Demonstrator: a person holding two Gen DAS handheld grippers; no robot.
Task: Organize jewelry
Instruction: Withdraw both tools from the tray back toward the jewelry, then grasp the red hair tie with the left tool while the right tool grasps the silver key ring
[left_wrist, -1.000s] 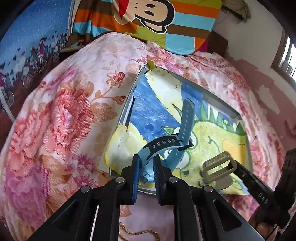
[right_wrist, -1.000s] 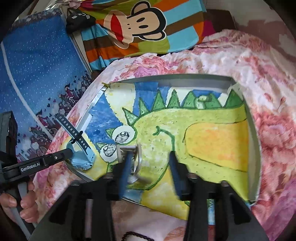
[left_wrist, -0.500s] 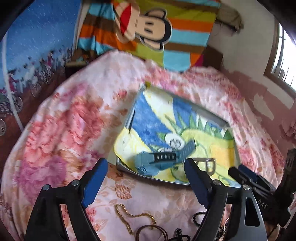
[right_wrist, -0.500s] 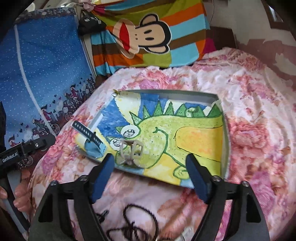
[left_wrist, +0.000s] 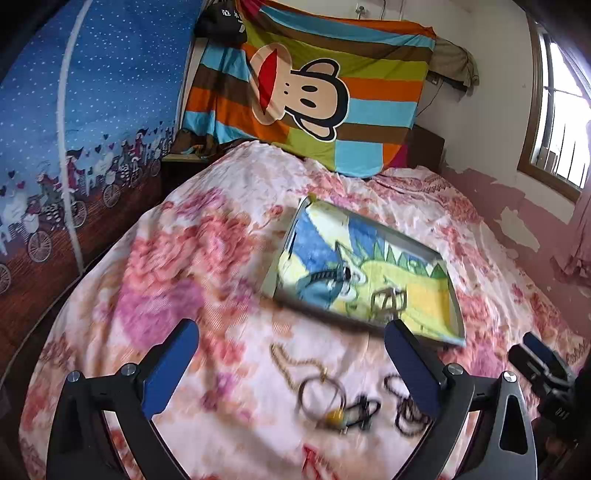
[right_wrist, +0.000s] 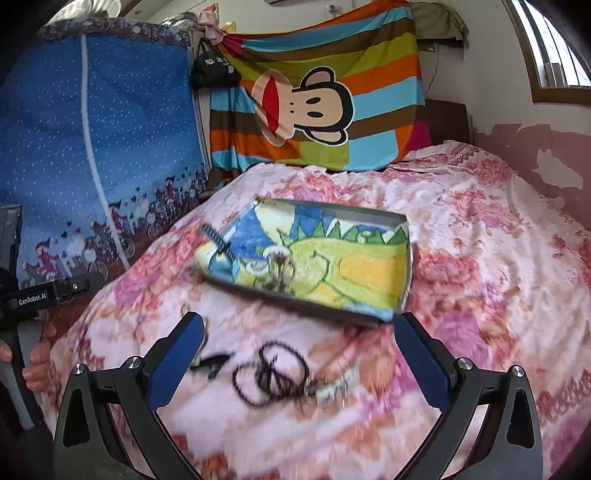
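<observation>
A grey tray (left_wrist: 283, 254) (right_wrist: 332, 209) lined with a dinosaur drawing lies on the flowered bedspread. In it rest a blue watch (left_wrist: 320, 285) (right_wrist: 222, 258) and a beige buckled band (left_wrist: 388, 301) (right_wrist: 281, 267). Nearer to me on the bedspread lie a gold chain (left_wrist: 285, 363), a thin hoop (left_wrist: 321, 395), a black clip (left_wrist: 364, 410) and black beads (left_wrist: 408, 411) (right_wrist: 273, 373). My left gripper (left_wrist: 290, 332) hangs back from the tray, its jaws opening wide with nothing held. My right gripper (right_wrist: 299, 325) does the same over the beads.
A striped monkey-print cloth (left_wrist: 314, 92) hangs at the head of the bed. A blue patterned curtain (right_wrist: 92, 147) runs along the left. A window (left_wrist: 565, 129) is at the right. A hand (right_wrist: 37, 362) holds the left gripper's handle. The picture is blurred near the grippers.
The left gripper let go of the blue watch and the right let go of the beige band. Both opened wide and drew back and up from the tray, so the loose jewellery came into view.
</observation>
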